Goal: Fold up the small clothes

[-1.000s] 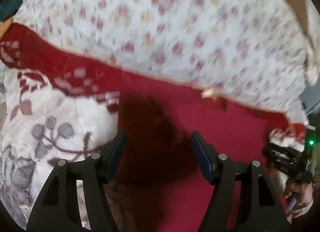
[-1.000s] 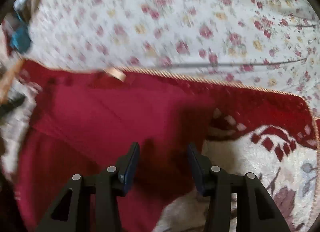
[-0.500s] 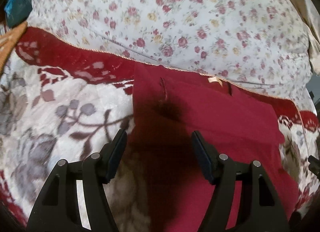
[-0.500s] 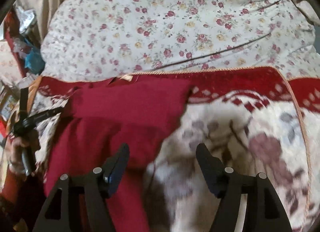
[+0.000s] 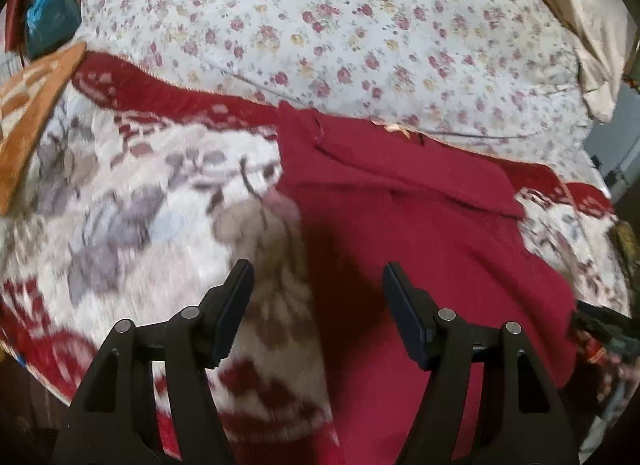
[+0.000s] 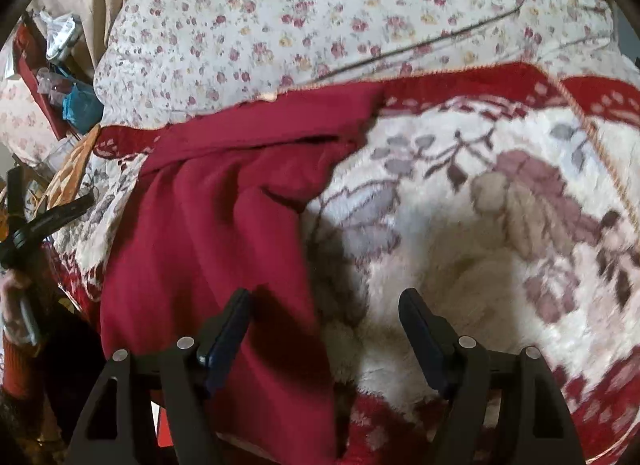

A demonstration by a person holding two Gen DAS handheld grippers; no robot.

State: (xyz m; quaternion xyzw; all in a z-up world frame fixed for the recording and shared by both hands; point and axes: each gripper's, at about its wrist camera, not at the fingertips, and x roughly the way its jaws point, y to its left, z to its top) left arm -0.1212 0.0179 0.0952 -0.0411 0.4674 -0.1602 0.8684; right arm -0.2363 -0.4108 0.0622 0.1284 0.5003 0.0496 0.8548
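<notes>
Left wrist view: left gripper (image 5: 318,297), fingers released and empty, having drawn back from the dark red knitted garment (image 5: 420,233), now lying folded over ahead and rightward on the plush floral blanket (image 5: 132,201).

Right wrist view: right gripper (image 6: 324,321) jaws opening, empty; garment's edge lying beneath the left finger. The white flowered quilt (image 6: 320,9) is lying beyond.

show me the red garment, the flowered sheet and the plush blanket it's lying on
red garment (image 5: 420,233), left wrist view, on the middle of its body.
flowered sheet (image 5: 340,25), left wrist view, on its flat centre.
plush blanket (image 6: 480,233), right wrist view, on its pale flower pattern.
</notes>
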